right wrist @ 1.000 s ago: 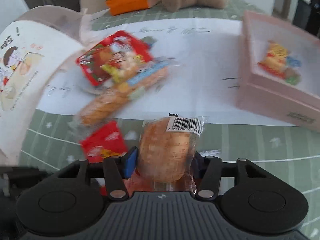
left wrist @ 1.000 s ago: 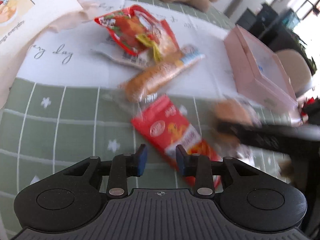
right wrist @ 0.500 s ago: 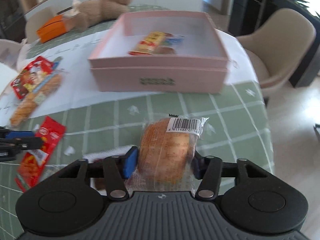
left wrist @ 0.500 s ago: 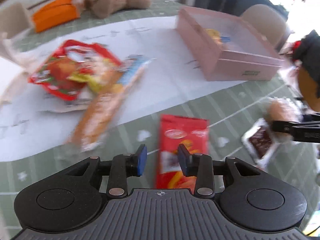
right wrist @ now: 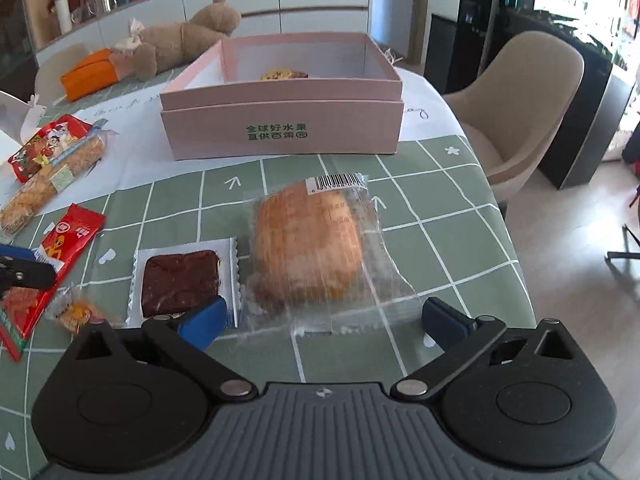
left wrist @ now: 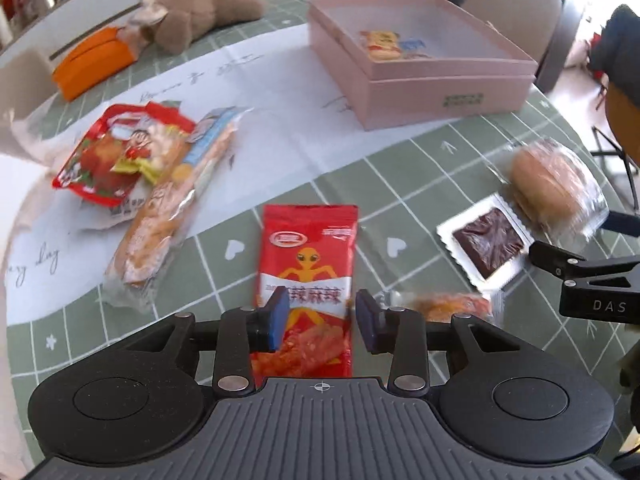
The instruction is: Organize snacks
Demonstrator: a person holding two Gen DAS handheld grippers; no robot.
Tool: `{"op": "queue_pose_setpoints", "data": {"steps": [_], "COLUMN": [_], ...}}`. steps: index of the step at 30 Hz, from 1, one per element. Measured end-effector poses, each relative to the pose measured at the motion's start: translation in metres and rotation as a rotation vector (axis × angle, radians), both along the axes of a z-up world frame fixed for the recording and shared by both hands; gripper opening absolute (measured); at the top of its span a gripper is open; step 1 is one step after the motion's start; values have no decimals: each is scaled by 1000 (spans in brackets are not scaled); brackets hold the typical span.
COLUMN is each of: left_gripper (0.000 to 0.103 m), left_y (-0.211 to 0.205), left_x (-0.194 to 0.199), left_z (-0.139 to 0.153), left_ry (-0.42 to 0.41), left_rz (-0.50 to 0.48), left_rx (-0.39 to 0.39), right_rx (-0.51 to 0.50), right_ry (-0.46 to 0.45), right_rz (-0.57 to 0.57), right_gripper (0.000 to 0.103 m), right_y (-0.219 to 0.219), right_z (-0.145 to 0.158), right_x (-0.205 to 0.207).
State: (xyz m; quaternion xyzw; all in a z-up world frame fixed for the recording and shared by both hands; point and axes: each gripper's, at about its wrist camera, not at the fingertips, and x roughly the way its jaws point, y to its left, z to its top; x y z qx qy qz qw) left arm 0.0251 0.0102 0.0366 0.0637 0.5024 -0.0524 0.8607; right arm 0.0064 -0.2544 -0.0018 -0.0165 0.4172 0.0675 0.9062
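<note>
A wrapped bun (right wrist: 308, 244) in clear film lies on the green checked tabletop (right wrist: 440, 216), between the spread fingers of the right tool (right wrist: 322, 316), which stands wide apart and grips nothing. Just beside the bun on its left sits a sealed dark brown square snack (right wrist: 180, 276), with a small orange sweet (right wrist: 76, 312) nearer the table edge. A red packet (left wrist: 308, 264) printed with an orange alien figure lies under the left tool (left wrist: 322, 322), whose fingers are part-way apart on either side of it and, as far as the view shows, not pinching it. Farther off, a long biscuit pack (left wrist: 172, 216) and a red cartoon bag (left wrist: 116, 156) rest on a white sheet, and the pink box (right wrist: 288, 132), with a snack already inside, stands beyond the bun.

Risk from here, as a judgement: the loose film on the bun could slip or crumple in a grasp, and a squeeze too firm would flatten the bread; the flat red packet gives little edge to catch and may slide on the cloth.

Readable writing: green characters "全球好水果 直供百果园" on the box front, a barcode label on the bun, "DAS" on the right tool seen from the left view, and script "day" on the sheet.
</note>
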Motion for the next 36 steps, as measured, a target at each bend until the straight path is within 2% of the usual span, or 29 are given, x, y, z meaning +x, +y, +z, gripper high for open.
{"op": "queue_pose_setpoints", "data": {"steps": [4,6,14,19,25,28,33,36], "left_gripper": [54,56,55,56,54,52,53,53], "left_y": [-5,-7,0,26,53,51,35,38], "left_x": [-1,-1,0,1,8,10,8,9], "left_z": [-1,-2,0,1,-1,-1,-4,-5], "left_ry": [10,11,11,4,24,33,26,33], "left_rz": [-31,-37,-45,-2,47,35,-16,-23], "left_rx": [-6,-9,-39,-34,-110,-152,-150,-177], "right_rx": [-2,-1,3,8,11,11,12,12], "right_ry": [-3,-12,-35,-72,-88,-89,-89,-89], "right_rz": [7,0,-17,-21,-25,-25,-23,-22], "right_gripper": [103,103,103,103,103,103,103,103], "right_y": [-1,-1,0,0,0,0,0,0], "right_z": [0,-1,-2,-5,-6,-6,-6,-6], "right_x": [-3,-6,-10,-16,-18,-18,-18,-18]}}
